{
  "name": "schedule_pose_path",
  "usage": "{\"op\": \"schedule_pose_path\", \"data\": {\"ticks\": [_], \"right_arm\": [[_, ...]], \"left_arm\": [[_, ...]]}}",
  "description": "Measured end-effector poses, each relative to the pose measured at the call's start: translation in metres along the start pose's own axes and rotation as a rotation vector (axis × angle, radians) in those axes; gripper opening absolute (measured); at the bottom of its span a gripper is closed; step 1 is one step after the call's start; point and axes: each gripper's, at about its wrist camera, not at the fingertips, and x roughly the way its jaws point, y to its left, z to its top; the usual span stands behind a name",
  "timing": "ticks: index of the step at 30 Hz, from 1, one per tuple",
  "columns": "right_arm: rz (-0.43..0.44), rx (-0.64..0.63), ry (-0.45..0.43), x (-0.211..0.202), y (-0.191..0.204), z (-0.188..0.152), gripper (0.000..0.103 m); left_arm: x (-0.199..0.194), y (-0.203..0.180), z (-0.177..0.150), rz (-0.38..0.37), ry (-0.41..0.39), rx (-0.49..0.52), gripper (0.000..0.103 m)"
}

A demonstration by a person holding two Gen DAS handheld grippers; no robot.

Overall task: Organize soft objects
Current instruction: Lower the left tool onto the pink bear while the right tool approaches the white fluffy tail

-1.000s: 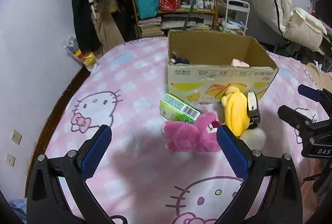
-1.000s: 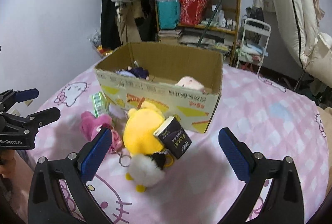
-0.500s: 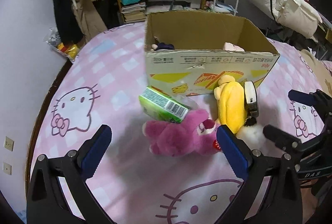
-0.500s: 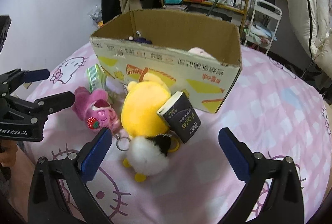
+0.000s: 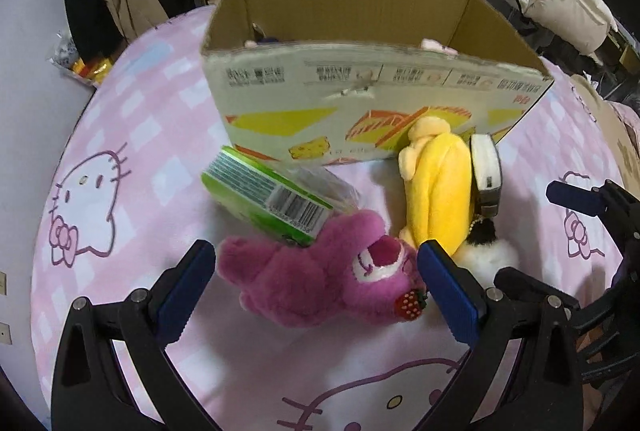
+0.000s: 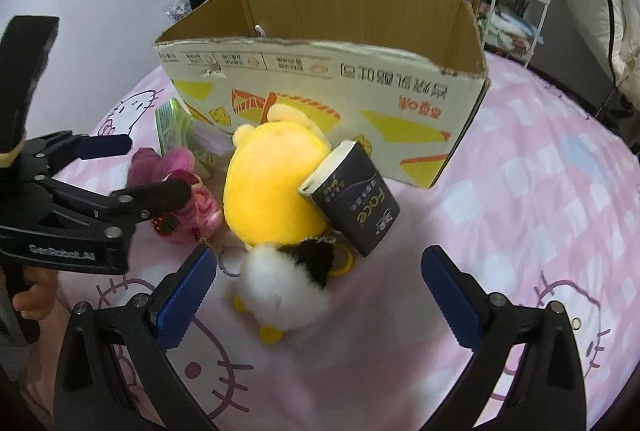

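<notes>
A pink plush bear [image 5: 332, 271] with a strawberry charm lies on the pink bedspread, between the spread fingers of my left gripper [image 5: 316, 291], which is open around it. Beside it stands a yellow plush [image 5: 436, 191] with a black-and-white pom-pom [image 6: 292, 287] at its base. My right gripper [image 6: 320, 295] is open, its fingers either side of the pom-pom and just short of the yellow plush [image 6: 272, 191]. Behind them stands an open cardboard box [image 5: 372, 103] with small soft toys inside. In the right wrist view the left gripper [image 6: 116, 167] straddles the pink bear [image 6: 180, 199].
A green packet [image 5: 268, 195] leans against the box beside the bear. A black tissue pack [image 6: 352, 203] leans on the yellow plush. Shelves, hanging clothes and a white rack crowd the room behind the bed. A hand [image 6: 32, 295] holds the left gripper's handle.
Both grippers have moved forward and down toward the toys. The left gripper's fingers now flank the pink bear; the right gripper has closed in on the pom-pom and yellow plush.
</notes>
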Motion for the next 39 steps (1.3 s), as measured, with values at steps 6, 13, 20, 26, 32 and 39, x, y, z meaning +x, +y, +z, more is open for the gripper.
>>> {"op": "schedule_pose_path", "data": {"ticks": [6, 13, 20, 26, 32, 39], "right_arm": [[0.028, 0.009, 0.062, 0.017, -0.002, -0.002, 0.103], [0.052, 0.029, 0.110, 0.032, -0.004, -0.005, 0.103], [0.063, 0.049, 0.150, 0.046, -0.006, -0.009, 0.096], [0.055, 0.065, 0.183, 0.055, -0.011, -0.011, 0.096], [0.045, 0.059, 0.184, 0.058, -0.005, -0.011, 0.096], [0.038, 0.051, 0.186, 0.059, 0.001, -0.012, 0.096]], "left_arm": [[0.010, 0.002, 0.004, -0.004, 0.016, -0.012, 0.100], [0.012, 0.005, 0.003, -0.003, 0.021, -0.022, 0.100], [0.010, 0.006, -0.001, -0.001, 0.028, -0.027, 0.100], [0.010, 0.001, -0.002, 0.007, 0.030, -0.025, 0.101], [0.010, -0.001, -0.004, 0.017, 0.036, -0.014, 0.102], [0.012, -0.002, -0.006, 0.017, 0.048, -0.014, 0.102]]}}
